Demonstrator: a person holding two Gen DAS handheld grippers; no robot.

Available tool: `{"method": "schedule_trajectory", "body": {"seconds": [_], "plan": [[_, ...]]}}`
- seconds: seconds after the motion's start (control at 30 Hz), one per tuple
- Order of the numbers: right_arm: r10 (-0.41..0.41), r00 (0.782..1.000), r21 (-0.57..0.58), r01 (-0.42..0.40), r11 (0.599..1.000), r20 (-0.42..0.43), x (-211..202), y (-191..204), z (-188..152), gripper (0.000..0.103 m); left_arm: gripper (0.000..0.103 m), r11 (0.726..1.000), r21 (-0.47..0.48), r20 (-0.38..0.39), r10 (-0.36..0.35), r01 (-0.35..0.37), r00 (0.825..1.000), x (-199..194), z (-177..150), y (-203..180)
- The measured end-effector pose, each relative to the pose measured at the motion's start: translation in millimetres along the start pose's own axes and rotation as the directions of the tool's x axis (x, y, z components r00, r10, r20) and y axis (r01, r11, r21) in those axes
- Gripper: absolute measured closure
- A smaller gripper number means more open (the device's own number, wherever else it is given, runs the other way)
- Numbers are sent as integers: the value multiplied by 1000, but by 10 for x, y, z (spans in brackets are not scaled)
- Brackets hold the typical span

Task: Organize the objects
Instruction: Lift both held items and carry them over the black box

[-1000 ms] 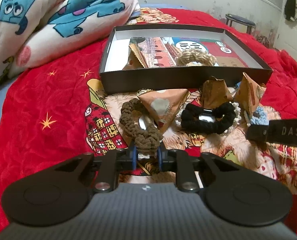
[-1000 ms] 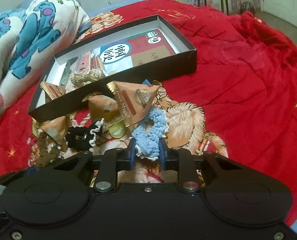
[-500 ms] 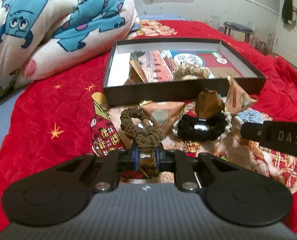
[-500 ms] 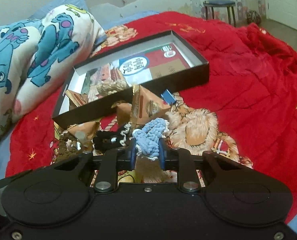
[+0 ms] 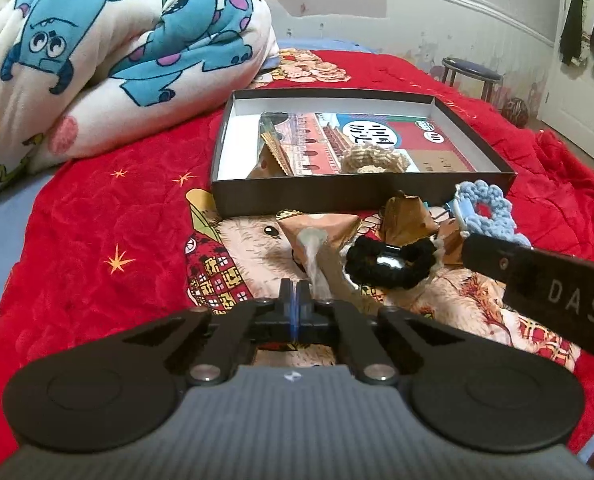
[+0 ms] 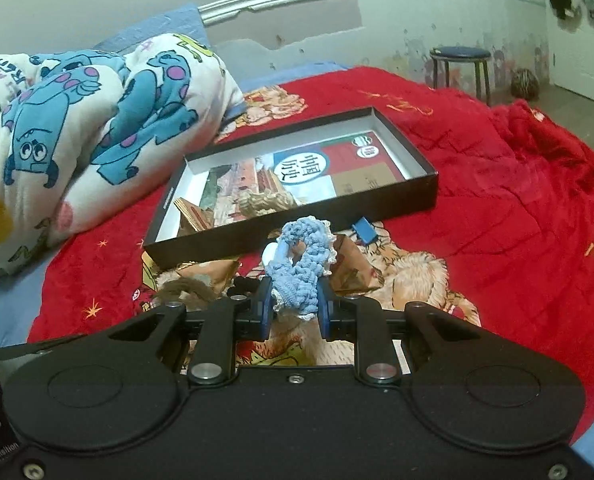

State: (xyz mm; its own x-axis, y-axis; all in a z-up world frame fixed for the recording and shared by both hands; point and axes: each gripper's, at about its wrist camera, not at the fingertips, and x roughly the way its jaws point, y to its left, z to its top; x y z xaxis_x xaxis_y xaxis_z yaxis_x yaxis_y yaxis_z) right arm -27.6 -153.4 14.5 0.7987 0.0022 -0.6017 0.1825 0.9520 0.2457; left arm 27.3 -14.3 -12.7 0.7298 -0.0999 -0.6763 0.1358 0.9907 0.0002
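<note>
The left gripper (image 5: 296,300) is fully closed with nothing visible between its pads, and a blurred brown streak (image 5: 329,268) is seen just right of the tips. The light blue crocheted scrunchie (image 6: 303,270) is clamped between the pads of the right gripper (image 6: 294,307) and is held above the red bedspread (image 6: 497,216), near the front wall of the black box (image 6: 377,208). The black scrunchie (image 5: 389,264) and the brown triangular packets (image 5: 321,229) are left on the bedspread, near that box.
</note>
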Motion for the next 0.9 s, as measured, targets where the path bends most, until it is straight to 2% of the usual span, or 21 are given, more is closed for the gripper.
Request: {"method": "schedule_trajectory", "body": {"seconds": [0.17,0.27,0.33,0.37,0.43,0.53,0.63,0.7,0.77,0.83,0.9], "plan": [[16,1000,8,-16,1000,21,-44,-62,70,82,101,1000,-5,-2,6,-6,1000,-22,-3,14],[146,989,117,-143,983,-12,-14,-314,232,82,99,1000,-18,-6,14,-14,1000,-16,2,38],[241,970,174,-230,958,-43,35,-482,327,82,87,999,-19,23,34,-34,999,-41,-6,39],[264,963,195,-250,948,-47,50,-553,356,82,74,999,-7,38,48,-48,998,-47,-11,33],[260,964,211,-243,947,-52,60,-661,411,82,70,998,-3,46,59,-59,997,-42,-8,30],[234,971,204,-219,954,-54,55,-727,446,82,65,1000,-19,32,10,-10,999,-17,-2,29],[229,971,195,-212,958,-64,97,-712,435,82,61,1000,27,23,-1,1,1000,10,-25,-48],[228,971,186,-211,960,-76,144,-681,420,82,60,999,45,-13,14,-13,1000,99,-47,-84],[230,969,183,-212,960,-86,184,-655,389,82,56,999,39,-88,11,-8,996,239,-69,-94],[223,970,180,-204,962,-97,244,-609,363,82,56,999,46,-112,24,-19,993,321,-104,-108],[217,971,176,-197,965,-103,283,-569,339,82,79,997,71,-112,29,-21,993,340,-109,-140]]}}
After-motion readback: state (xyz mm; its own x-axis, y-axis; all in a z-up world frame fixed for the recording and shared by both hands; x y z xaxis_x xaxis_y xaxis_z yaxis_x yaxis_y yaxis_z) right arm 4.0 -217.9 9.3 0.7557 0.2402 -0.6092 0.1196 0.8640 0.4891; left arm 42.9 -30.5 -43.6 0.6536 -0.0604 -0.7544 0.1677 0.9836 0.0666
